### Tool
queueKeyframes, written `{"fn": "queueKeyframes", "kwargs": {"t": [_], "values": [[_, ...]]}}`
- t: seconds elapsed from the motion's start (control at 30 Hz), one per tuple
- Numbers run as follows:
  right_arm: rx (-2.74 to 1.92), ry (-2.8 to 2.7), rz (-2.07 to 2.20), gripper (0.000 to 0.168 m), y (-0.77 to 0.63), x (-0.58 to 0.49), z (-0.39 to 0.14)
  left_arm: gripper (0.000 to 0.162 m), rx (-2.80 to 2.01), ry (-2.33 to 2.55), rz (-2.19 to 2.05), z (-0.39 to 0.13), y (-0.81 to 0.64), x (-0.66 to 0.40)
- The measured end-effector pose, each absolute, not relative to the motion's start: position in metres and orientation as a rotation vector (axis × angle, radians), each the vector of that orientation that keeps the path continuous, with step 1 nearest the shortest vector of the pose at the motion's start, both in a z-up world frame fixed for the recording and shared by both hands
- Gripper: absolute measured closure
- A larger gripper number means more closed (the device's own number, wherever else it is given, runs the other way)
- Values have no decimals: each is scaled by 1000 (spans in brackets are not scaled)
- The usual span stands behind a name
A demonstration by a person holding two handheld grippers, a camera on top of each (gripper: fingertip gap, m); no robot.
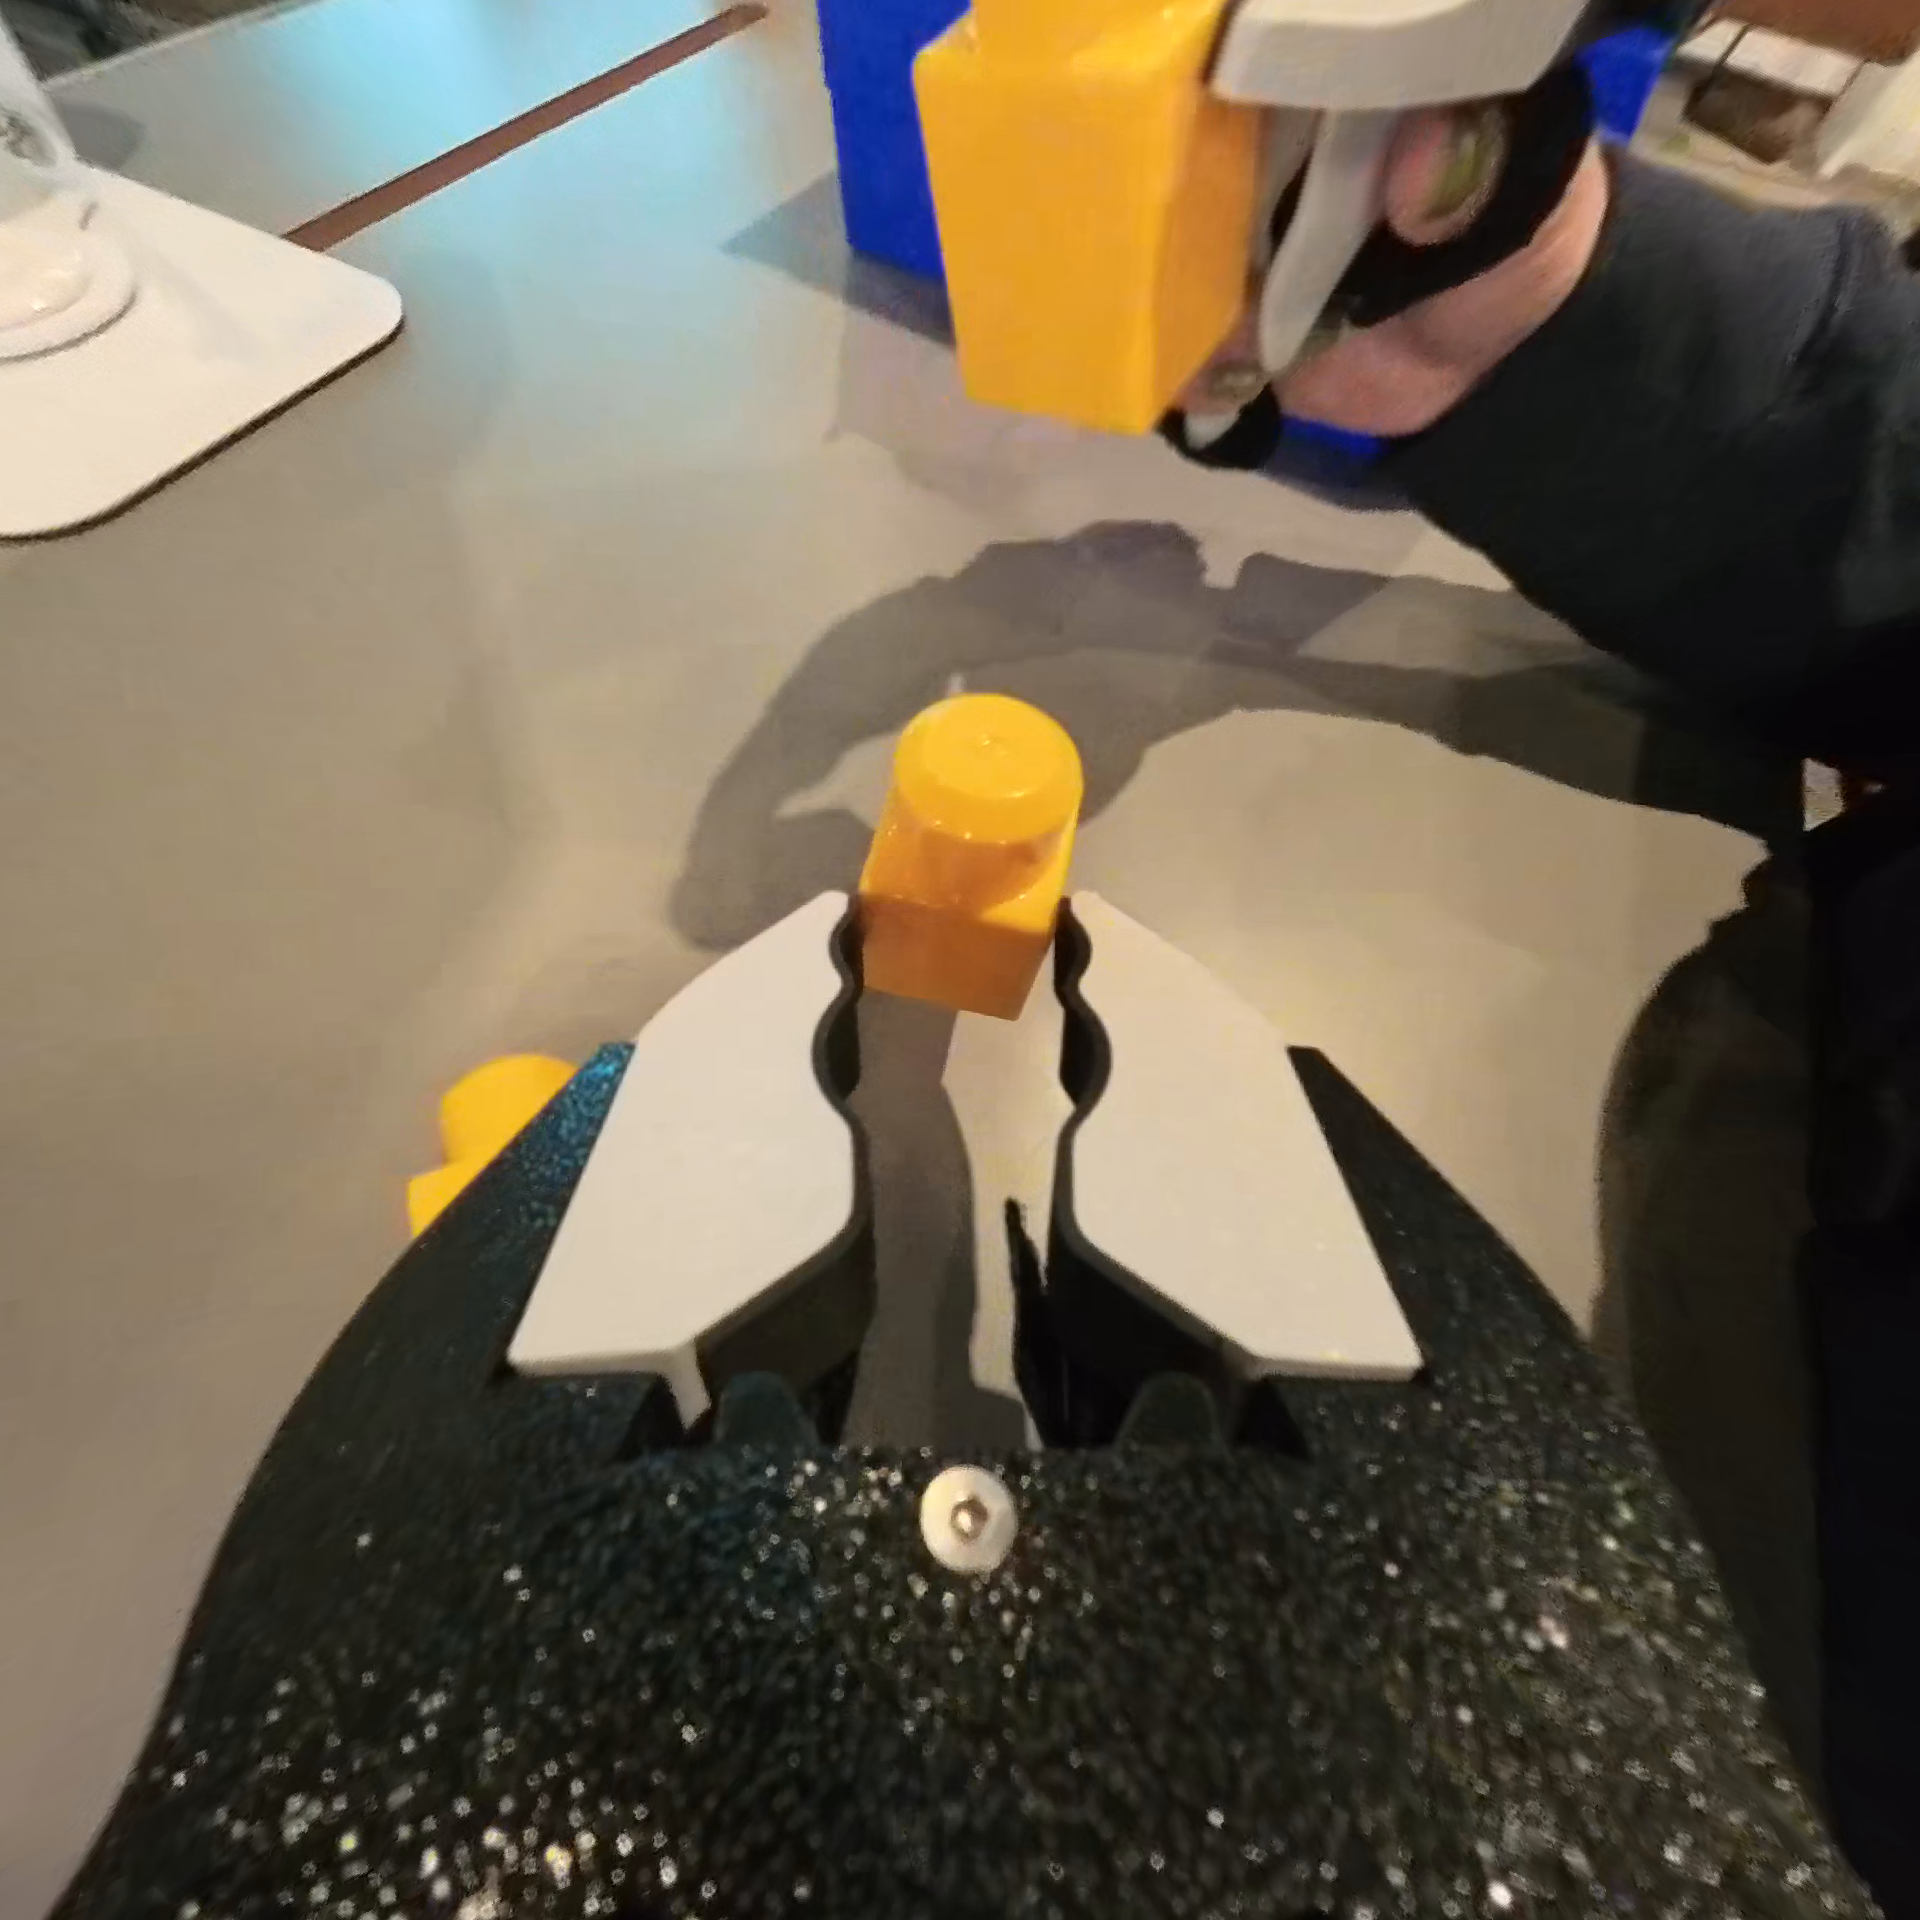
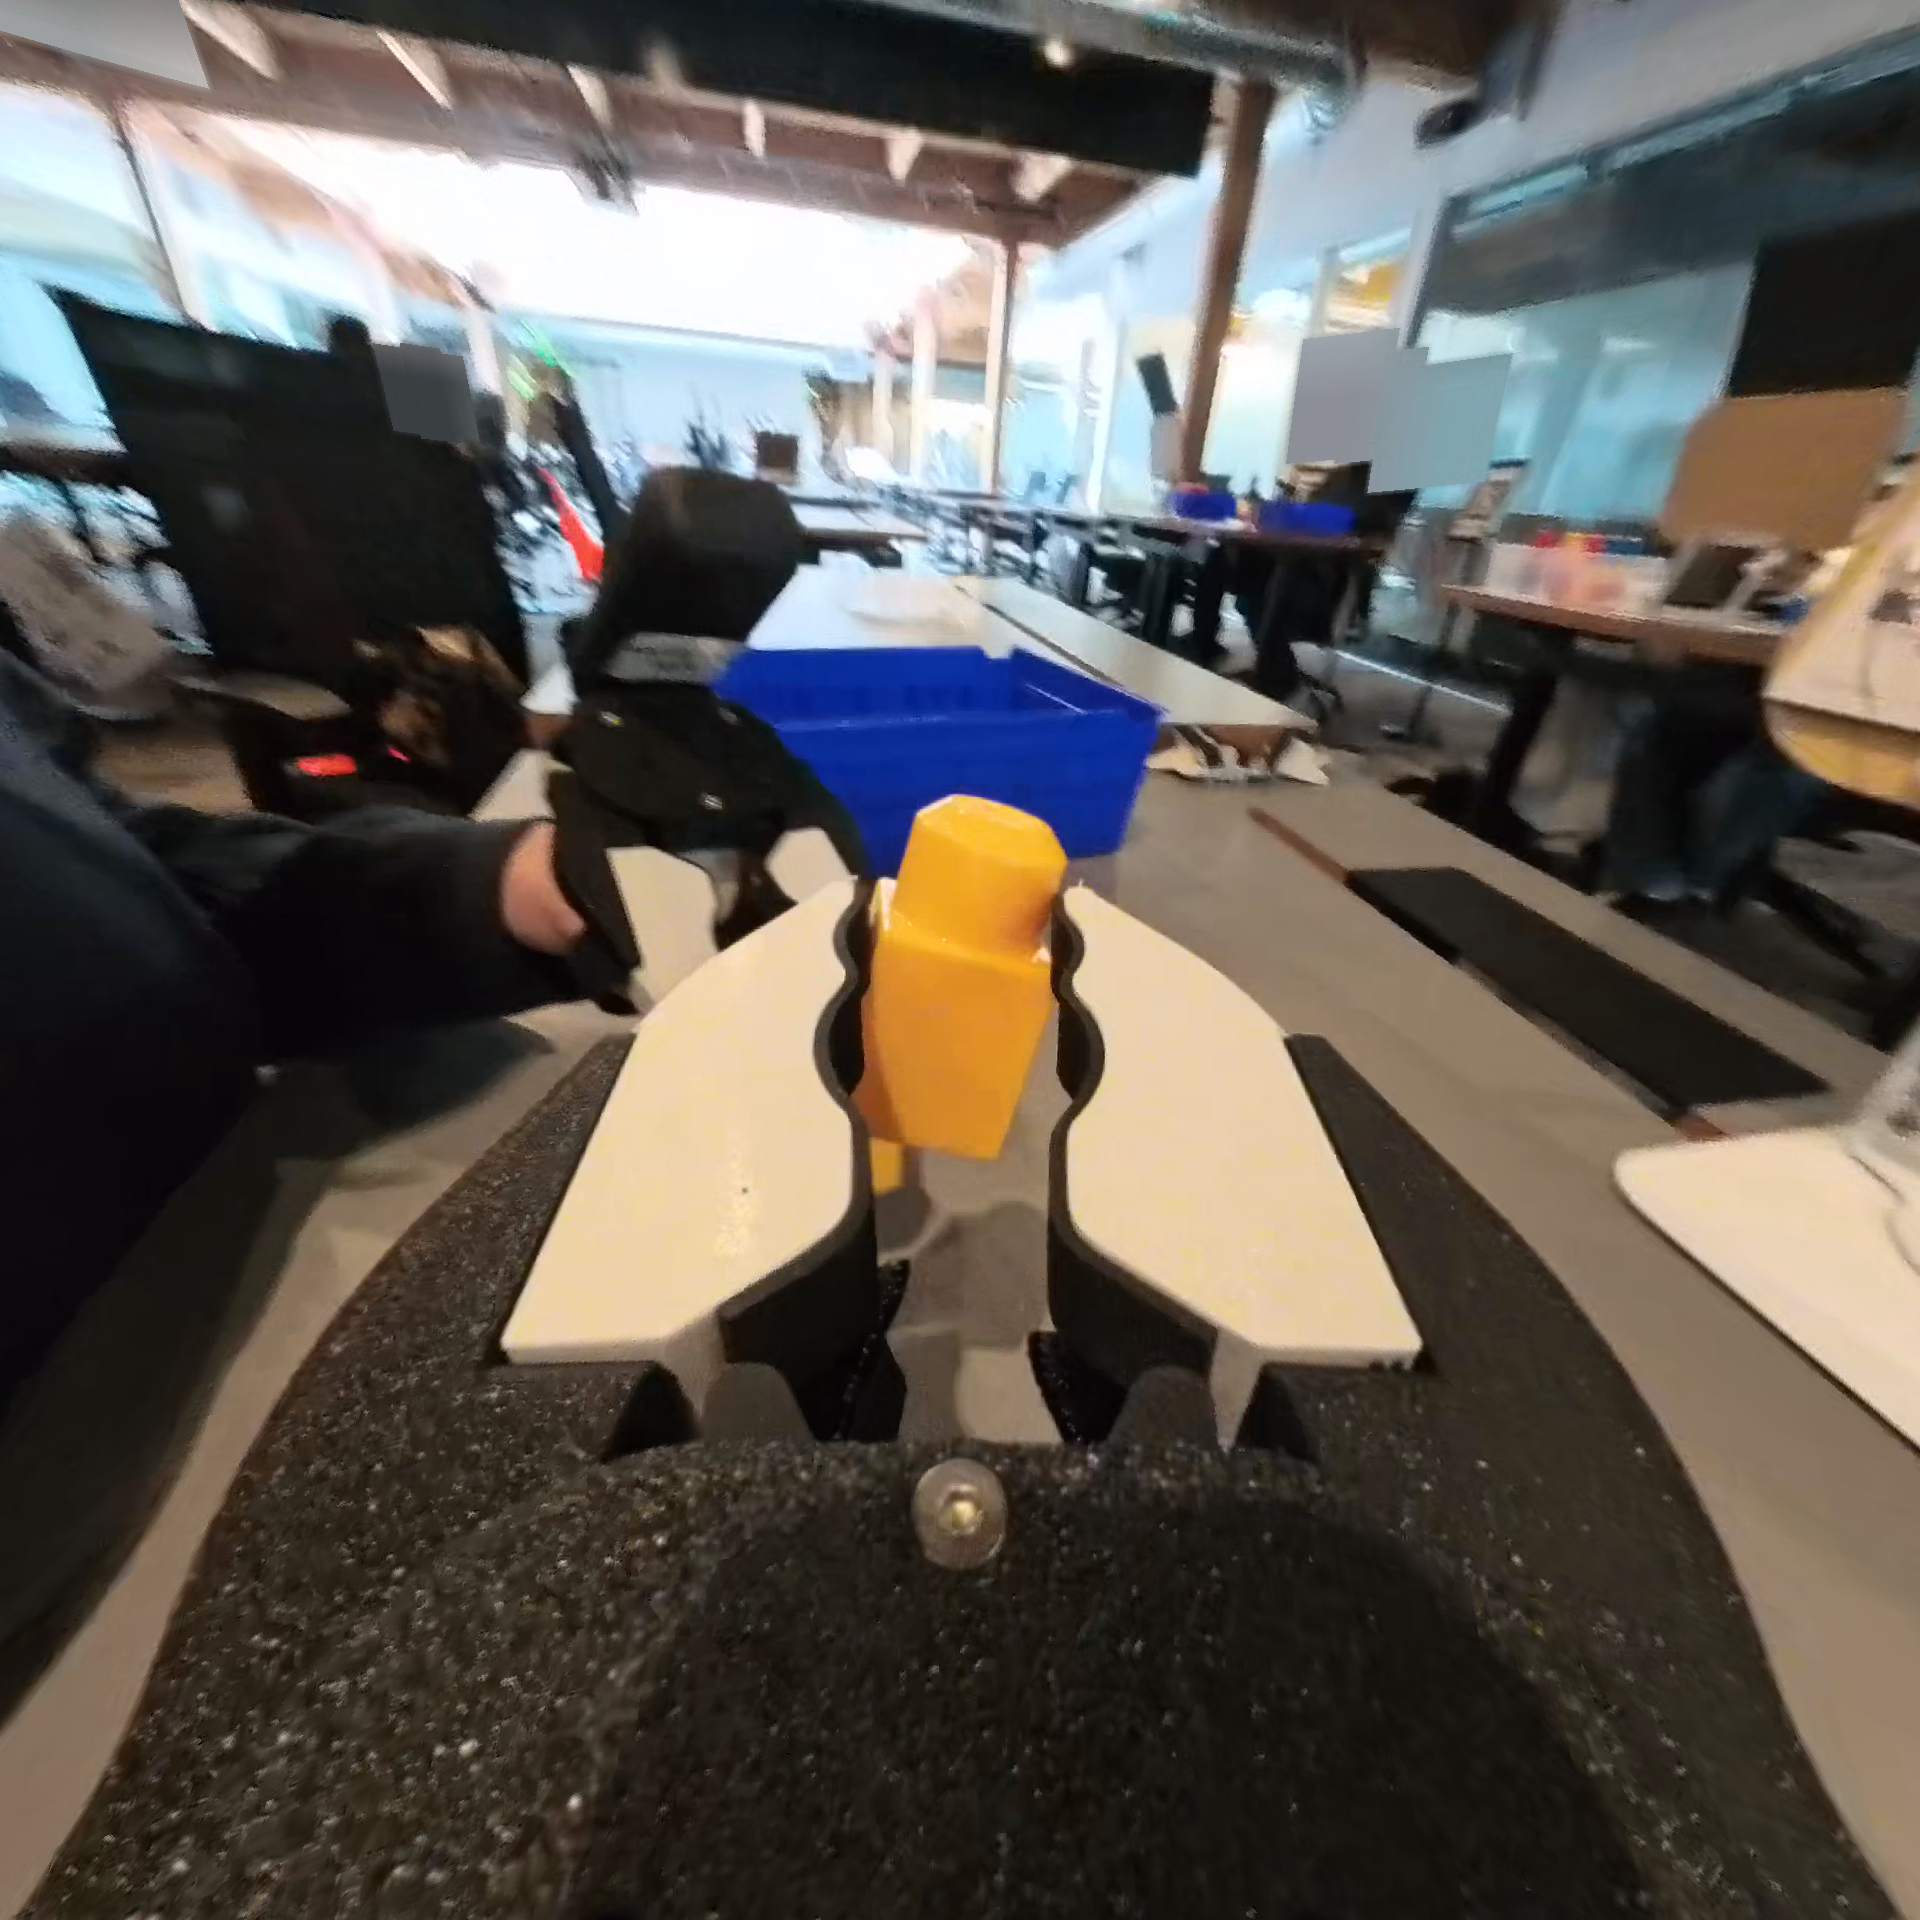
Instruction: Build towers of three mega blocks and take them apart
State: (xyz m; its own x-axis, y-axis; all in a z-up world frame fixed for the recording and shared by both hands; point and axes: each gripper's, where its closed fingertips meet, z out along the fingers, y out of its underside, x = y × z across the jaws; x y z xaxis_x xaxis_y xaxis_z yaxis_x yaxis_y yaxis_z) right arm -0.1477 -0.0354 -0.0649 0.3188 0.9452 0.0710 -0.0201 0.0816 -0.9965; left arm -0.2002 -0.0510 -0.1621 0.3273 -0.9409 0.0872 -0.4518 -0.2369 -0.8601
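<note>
The grey table [image 1: 436,727] ran broad and bare under both tools, with a dark seam [image 1: 520,140] crossing its far side. At the far edge sat a blue bin [image 2: 966,738], and on the left in the left wrist view lay a white rounded board [image 1: 208,384] carrying a clear glass object [image 1: 42,208] whose form I could not make out. A person's dark sleeve [image 1: 1704,499] reached in from the right.

The left gripper [image 1: 956,935] was held low over the table, its white fingers [image 1: 727,1122] pinching a yellow block [image 1: 961,883] by its square base, round stud pointing up and away. I could not tell whether that block touched the table. The right gripper [image 2: 956,997] was clamped on a second yellow block [image 2: 956,1018], gripped at its sides and lifted clear of the surface. In the left wrist view this second block hung up at the far right, well apart from the first one, tilted, with the right tool's pale fingers around it.

A third yellow block [image 1: 488,1122] lay on the table near the left gripper's left side, mostly hidden behind its black body. Through the right gripper's fingers a small yellow bit [image 2: 886,1164] showed below the held block; I could not tell which block it belonged to.
</note>
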Motion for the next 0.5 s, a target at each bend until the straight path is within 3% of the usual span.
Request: {"fn": "queueKeyframes", "kwargs": {"t": [0.2,0.5], "values": [[-1133,-991,1231,136,-49,-162,-48,127,-1806,1332,-888,-155,-49,-178],[-1086,-1061,1245,136,-45,-177,-58,128,-1757,1371,-899,-139,-51,-170]]}}
